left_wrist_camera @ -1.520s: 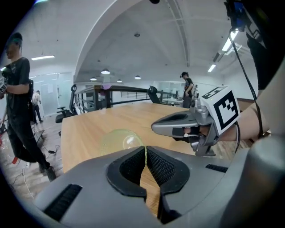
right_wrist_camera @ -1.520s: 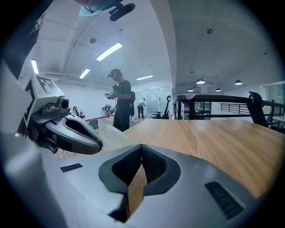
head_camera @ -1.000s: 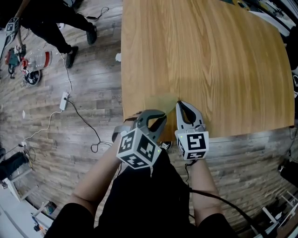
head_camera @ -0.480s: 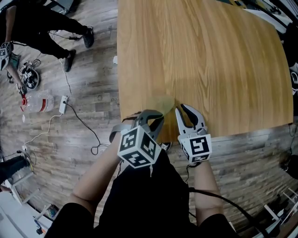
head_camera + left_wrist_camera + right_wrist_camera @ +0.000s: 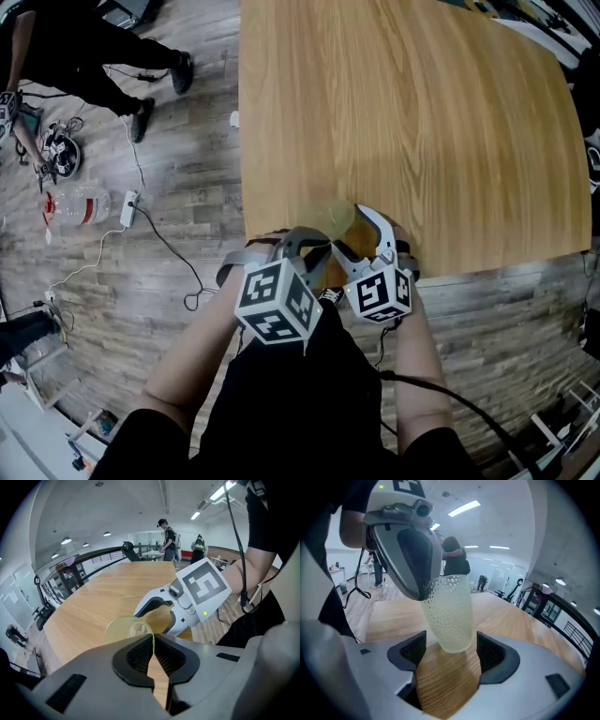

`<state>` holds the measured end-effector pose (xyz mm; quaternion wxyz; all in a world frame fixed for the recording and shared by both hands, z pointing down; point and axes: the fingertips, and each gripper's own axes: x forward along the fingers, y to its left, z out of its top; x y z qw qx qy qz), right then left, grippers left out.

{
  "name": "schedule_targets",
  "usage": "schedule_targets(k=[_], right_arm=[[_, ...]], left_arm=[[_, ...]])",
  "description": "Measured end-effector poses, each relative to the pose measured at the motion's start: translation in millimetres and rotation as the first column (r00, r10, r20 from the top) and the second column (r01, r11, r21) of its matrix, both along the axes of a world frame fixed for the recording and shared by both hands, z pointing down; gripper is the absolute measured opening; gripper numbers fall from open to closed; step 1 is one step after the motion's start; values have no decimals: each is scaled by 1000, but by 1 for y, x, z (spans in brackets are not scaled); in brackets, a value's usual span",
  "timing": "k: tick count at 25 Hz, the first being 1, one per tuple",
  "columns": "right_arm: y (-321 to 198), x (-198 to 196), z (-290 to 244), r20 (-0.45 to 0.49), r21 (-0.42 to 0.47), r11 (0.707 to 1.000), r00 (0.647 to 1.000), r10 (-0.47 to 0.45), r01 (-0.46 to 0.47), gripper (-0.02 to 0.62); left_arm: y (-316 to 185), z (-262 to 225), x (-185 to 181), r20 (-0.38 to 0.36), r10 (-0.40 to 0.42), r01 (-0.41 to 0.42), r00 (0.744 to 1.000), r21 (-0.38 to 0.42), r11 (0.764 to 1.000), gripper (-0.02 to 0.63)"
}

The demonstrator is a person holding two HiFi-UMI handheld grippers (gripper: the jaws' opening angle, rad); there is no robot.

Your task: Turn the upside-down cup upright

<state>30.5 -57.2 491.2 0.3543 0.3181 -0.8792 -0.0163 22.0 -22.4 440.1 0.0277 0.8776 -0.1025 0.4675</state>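
Open workroom, plank floor (image 5: 94,309), a person (image 5: 84,47) standing upper left of the head view. The wood desk (image 5: 422,112) carries only the cup (image 5: 328,216), lower centre of the frame, close to the desk's near edge.

Left tool (image 5: 153,638) is clamped on the cup's thin rim, wall pinched from inside and outside. Right tool (image 5: 451,649) has its jaws apart, having just been opening. The cup's lower body stands between them, with a gap on both sides.

The cup's mouth faces the left tool, closed end down toward the desk. It looks roughly upright, a bit tilted. Can't tell if the base touches the desk.

Handling guess: translucent yellow-green plastic, dimpled wall, empty, light, flexes when pinched, not fragile. The dimples help grip. A rim pinch lets it swing. A better hold is across the mid-body, squeezed gently so the wall doesn't buckle.
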Motion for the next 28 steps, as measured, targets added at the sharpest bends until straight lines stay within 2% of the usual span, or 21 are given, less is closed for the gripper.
schedule_targets(k=[5, 11, 18, 24, 26, 28], right_arm=[[-5, -15, -3, -30, 35, 998, 999, -44, 45, 279], [-5, -17, -4, 4, 51, 998, 1000, -22, 22, 279], [-12, -7, -12, 117, 51, 994, 989, 87, -93, 280], [-17, 5, -17, 215, 44, 978, 957, 192, -206, 281], [-18, 8, -16, 237, 17, 970, 944, 231, -242, 281], [-19, 13, -13, 258, -34, 956, 922, 289, -291, 281]], left_arm=[[8, -5, 4, 12, 69, -69, 998, -8, 998, 18], [9, -6, 3, 11, 91, -91, 996, 7, 996, 18], [-3, -19, 7, -24, 73, -70, 997, 100, 992, 33], [-13, -37, 13, -138, 27, -3, 990, 175, 985, 105], [-21, -47, 9, -206, -21, 62, 978, 196, 979, 120], [-31, -59, 1, -294, -101, 159, 950, 182, 970, 123]])
